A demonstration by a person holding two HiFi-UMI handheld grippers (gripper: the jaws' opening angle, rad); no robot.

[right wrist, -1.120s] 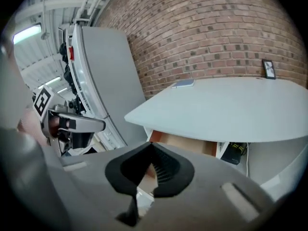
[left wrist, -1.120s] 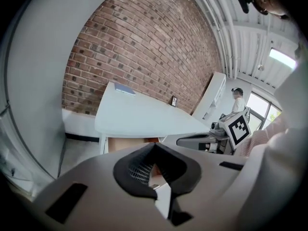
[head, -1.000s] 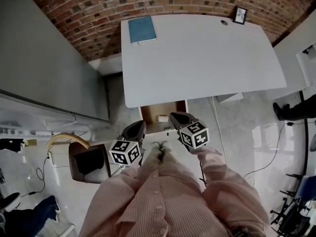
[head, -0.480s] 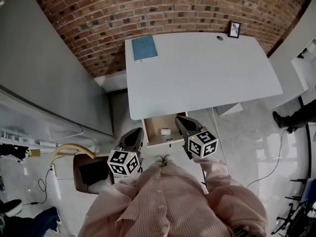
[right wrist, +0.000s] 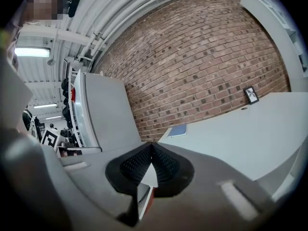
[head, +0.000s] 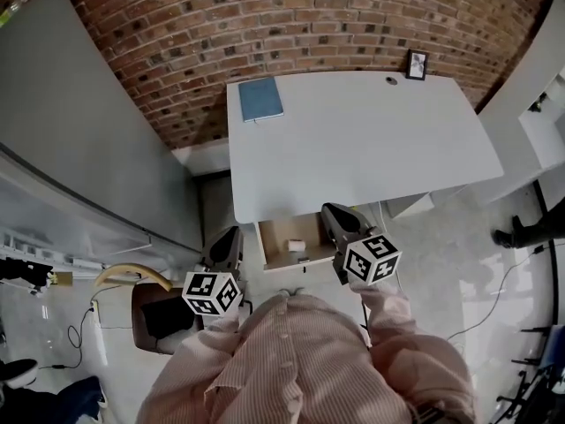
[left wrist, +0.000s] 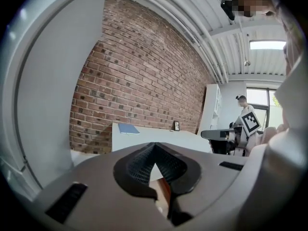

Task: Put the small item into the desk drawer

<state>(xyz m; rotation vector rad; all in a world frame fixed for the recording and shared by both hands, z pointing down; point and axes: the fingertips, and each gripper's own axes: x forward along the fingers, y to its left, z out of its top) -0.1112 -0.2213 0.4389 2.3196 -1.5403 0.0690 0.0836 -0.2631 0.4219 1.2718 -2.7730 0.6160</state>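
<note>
Hovering near open drawer (head: 277, 234), small item (head: 296, 246) inside, left tongs (head: 228, 237) and right tongs (head: 335, 213) pressed together

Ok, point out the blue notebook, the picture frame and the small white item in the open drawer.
blue notebook (head: 261, 100), head view, middle of its cover.
picture frame (head: 417, 64), head view, centre of the frame.
small white item (head: 296, 246), head view, its top face.

A blue notebook (head: 261, 100) lies flat at the far left corner of the white worktop (head: 371, 140). A small framed picture (head: 417, 64) stands at the far right edge, against the brick wall (head: 265, 16). On the floor at the left sits a brown seat (or bin) (head: 163, 312).
</note>
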